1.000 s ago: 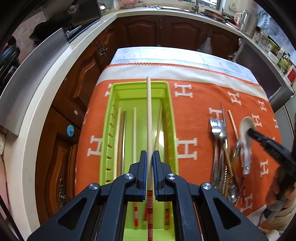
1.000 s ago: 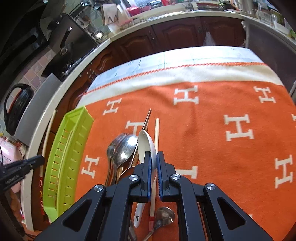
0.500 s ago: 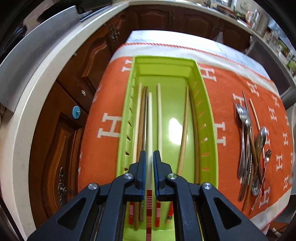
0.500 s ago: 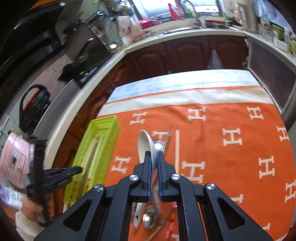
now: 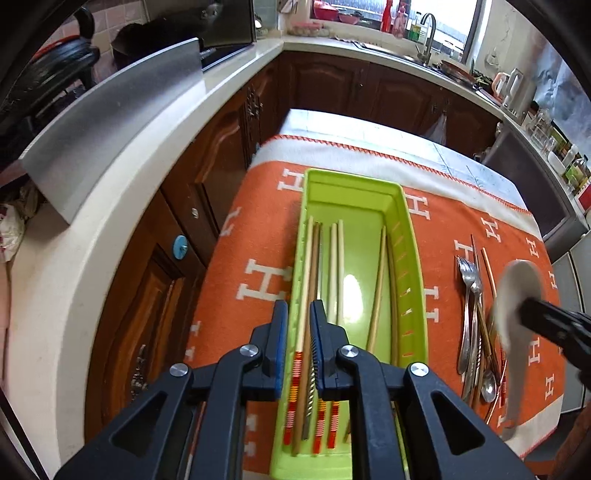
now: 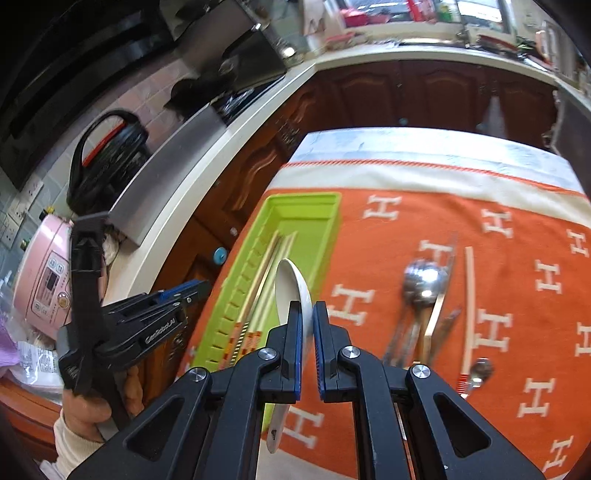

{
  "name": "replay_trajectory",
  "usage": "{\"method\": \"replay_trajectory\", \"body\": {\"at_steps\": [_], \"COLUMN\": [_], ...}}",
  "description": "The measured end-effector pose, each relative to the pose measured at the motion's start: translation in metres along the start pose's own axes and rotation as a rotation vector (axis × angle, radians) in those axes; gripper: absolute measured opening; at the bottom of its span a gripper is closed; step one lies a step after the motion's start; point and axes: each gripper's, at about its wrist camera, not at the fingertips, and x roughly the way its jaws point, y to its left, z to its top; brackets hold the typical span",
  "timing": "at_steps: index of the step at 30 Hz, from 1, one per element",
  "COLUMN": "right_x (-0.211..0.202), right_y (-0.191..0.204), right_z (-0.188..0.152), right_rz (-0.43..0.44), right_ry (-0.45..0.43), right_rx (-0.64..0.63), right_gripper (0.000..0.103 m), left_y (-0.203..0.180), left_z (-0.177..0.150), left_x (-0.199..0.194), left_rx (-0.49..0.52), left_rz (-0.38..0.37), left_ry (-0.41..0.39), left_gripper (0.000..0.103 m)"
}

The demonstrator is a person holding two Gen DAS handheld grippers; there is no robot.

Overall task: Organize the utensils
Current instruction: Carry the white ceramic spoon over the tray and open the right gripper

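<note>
the left hand-held gripper (image 5: 298,334) is opening, its chopstick (image 5: 303,295) released among the others at 9 o'clock in the green tray (image 5: 410,258). the right hand-held gripper (image 6: 307,328), clenched on the white spoon (image 6: 291,284), has lifted it toward the tray; forks and spoons (image 6: 423,291) remain on the tabletop.

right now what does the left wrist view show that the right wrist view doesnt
Only the left wrist view: the left gripper from behind, jaws opening over the chopsticks, and the tap by the window. Only the right wrist view: the pink cooker, a hand holding the left gripper, and the white spoon's handle. Both: the green tray, the cutlery pile on the orange cloth, and the white spoon in the right gripper.
</note>
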Motion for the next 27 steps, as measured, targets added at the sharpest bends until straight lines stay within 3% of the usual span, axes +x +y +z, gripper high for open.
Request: {"method": "replay_trajectory", "body": {"at_steps": [8,15,23,27], "right_x": [0.074,0.122,0.142,0.137], "right_y": [0.038,0.049,0.059,0.061], "right_z": [0.007,0.001,-0.007,-0.008], "right_rz": [-0.010,-0.024,-0.058,-0.057], "right_ry": [0.145,0.241,0.289,0.271], "right_rx": [-0.002,-0.006,-0.048,-0.062], "right_gripper": [0.006,0.006,0.013,0.014], "left_y": [0.023,0.049,0.058,0.058], "left_z": [-0.011,-0.014,-0.020,-0.020], "left_x": [-0.006,0.000,0.010,0.009], "left_rx": [-0.038,-0.083,-0.086,-0.085], "left_rz": [0.043,0.090,0.111,0.109], "left_ry": [-0.011,-0.011,0.008,0.007], "left_gripper": [0.026,0.039,0.042,0.042]}}
